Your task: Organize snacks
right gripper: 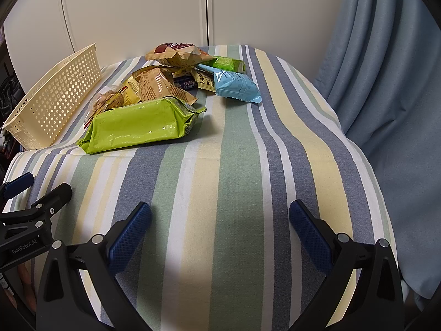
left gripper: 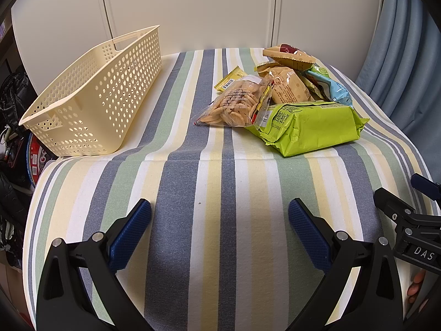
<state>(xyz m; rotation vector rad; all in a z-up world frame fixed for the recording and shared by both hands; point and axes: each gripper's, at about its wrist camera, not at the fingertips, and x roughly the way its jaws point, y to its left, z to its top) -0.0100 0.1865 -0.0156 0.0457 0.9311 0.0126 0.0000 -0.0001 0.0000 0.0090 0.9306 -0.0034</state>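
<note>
crinkled snack packets (left gripper: 286, 96) heaped beside an empty cream perforated basket (left gripper: 91, 96).

Woven cloth, perforated plastic and shiny snack wrappers.

The striped tablecloth (right gripper: 234, 165) is matt woven fabric with a fine visible weave. At its left edge the cream basket (left gripper: 91, 96) looks like smooth, dull moulded plastic, pierced all over with round holes. The lime-green pack (right gripper: 140, 124) is glossy crinkled foil catching highlights; the clear biscuit bag (left gripper: 237, 102) is transparent shiny film; the light-blue packet (right gripper: 237, 85) has a softer satin sheen. Both the left gripper (left gripper: 220, 208) and right gripper (right gripper: 220, 209) have matt black plastic arms, blue knurled rubbery pads (right gripper: 129, 237) and small bright metal pins. The blue curtain (right gripper: 386, 69) is soft matt cloth.
</note>
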